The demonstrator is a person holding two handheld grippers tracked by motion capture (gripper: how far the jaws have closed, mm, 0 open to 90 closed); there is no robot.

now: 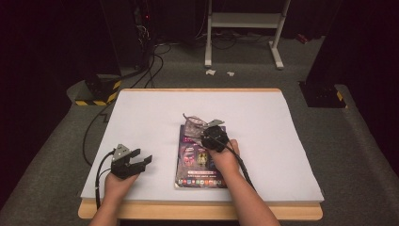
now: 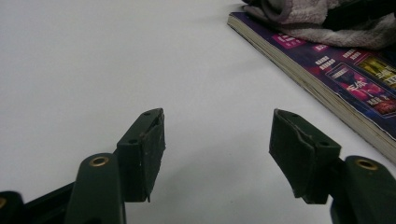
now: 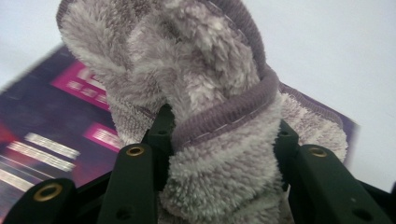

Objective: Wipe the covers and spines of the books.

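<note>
The right gripper point(image 3: 219, 135) has its jaws partly closed on a bunched, fluffy grey towel point(image 3: 205, 84), pressing it from both sides over the far end of a purple magazine point(image 1: 200, 160) lying mid-table. This looks like the gripping stage of wiping or lifting the cloth off the cover. The next move calls for a firm pinch, kept clear of the pages. The left gripper point(image 2: 217, 154) rests on the white table point(image 1: 141, 113) to the left, jaws wide apart and empty.
</note>
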